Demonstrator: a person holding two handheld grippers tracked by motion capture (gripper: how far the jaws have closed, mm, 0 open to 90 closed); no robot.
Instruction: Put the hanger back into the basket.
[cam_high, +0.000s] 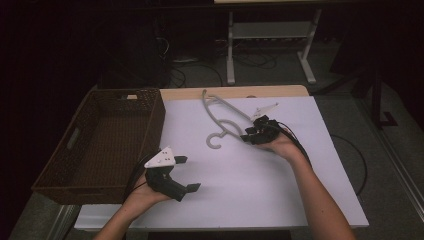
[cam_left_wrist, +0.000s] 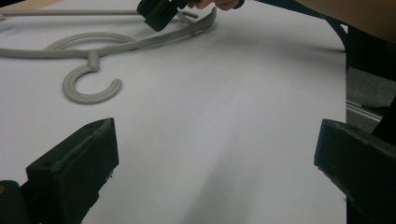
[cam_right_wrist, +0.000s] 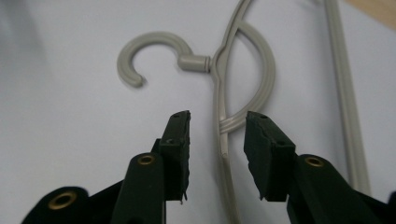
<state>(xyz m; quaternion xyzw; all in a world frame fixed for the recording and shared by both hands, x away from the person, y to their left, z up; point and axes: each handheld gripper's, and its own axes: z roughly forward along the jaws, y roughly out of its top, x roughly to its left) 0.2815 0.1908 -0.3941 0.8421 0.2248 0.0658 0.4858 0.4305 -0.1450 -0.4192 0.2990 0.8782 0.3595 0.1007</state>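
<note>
While its jaws straddle the hanger (cam_right_wrist: 223, 135), the right gripper (cam_right_wrist: 217, 140) gapes.

**A dim lab or workroom**

You sit at a table (cam_high: 320, 200) topped with a white sheet. Beyond it you see a grey carpet (cam_high: 280, 70) strewn with loose cables (cam_high: 200, 70) and the metal legs of another desk (cam_high: 270, 30), all suggesting a lab.

One grey plastic hanger (cam_high: 223, 116), one brown wicker basket (cam_high: 150, 130) and two handheld grippers, left gripper (cam_high: 184, 174) and right gripper (cam_high: 251, 133), on one bench (cam_high: 260, 185).
</note>
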